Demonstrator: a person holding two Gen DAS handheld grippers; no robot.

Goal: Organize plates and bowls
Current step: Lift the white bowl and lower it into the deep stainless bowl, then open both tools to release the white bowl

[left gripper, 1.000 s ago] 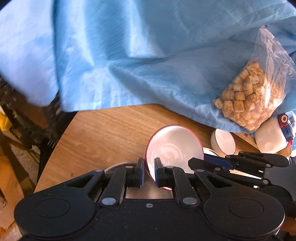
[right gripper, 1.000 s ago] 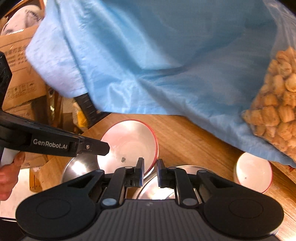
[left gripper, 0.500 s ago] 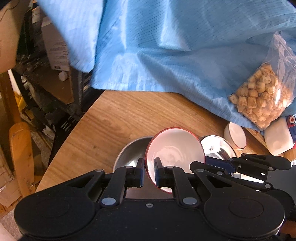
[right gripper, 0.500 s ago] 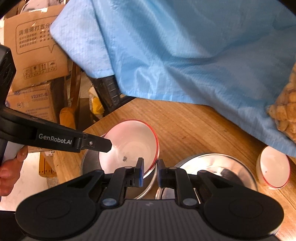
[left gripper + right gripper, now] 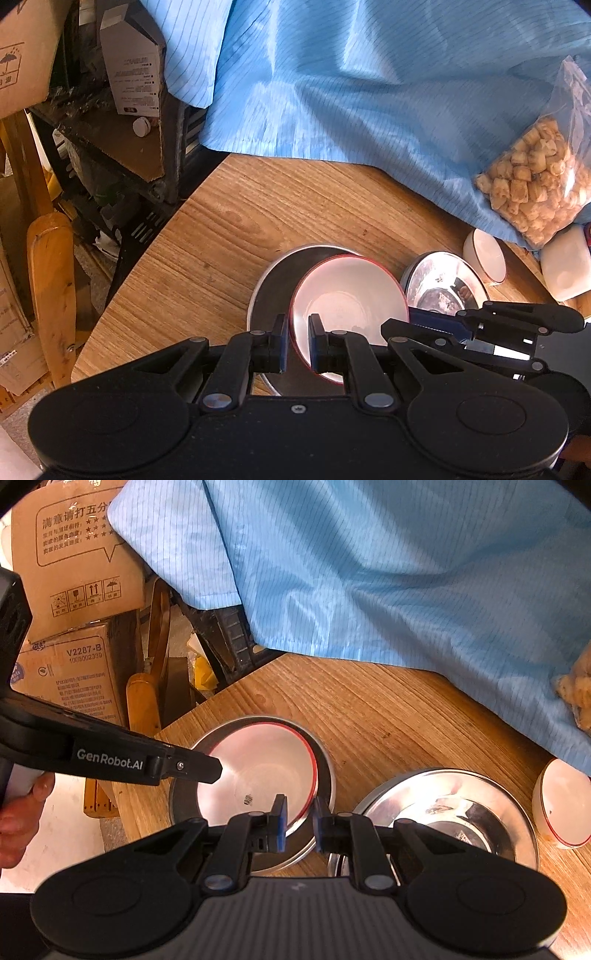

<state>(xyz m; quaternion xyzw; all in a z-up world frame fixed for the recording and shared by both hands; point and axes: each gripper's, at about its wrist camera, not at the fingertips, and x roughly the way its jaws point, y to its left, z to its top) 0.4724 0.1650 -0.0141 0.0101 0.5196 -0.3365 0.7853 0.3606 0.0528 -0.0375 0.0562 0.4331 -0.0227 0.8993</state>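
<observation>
A white bowl with a red rim (image 5: 347, 299) (image 5: 258, 771) sits inside a steel bowl (image 5: 273, 284) (image 5: 325, 768) on the wooden table. My left gripper (image 5: 295, 343) is shut on the red-rimmed bowl's near rim. My right gripper (image 5: 298, 821) straddles the bowl's right rim with its jaws a little apart, loose around it. A second steel bowl (image 5: 443, 284) (image 5: 443, 812) stands to the right. A small white red-rimmed bowl (image 5: 484, 254) (image 5: 561, 808) lies further right.
A blue cloth (image 5: 369, 92) (image 5: 369, 572) covers the back of the table (image 5: 258, 206). A clear bag of snacks (image 5: 535, 181) rests on it at right. Cardboard boxes (image 5: 74, 554), a shelf and a wooden chair (image 5: 51, 288) stand beyond the table's left edge.
The red-rimmed bowl has come down from a tilted hold into the steel bowl. My right gripper's jaws have opened off its rim. Both views have pulled back and up.
</observation>
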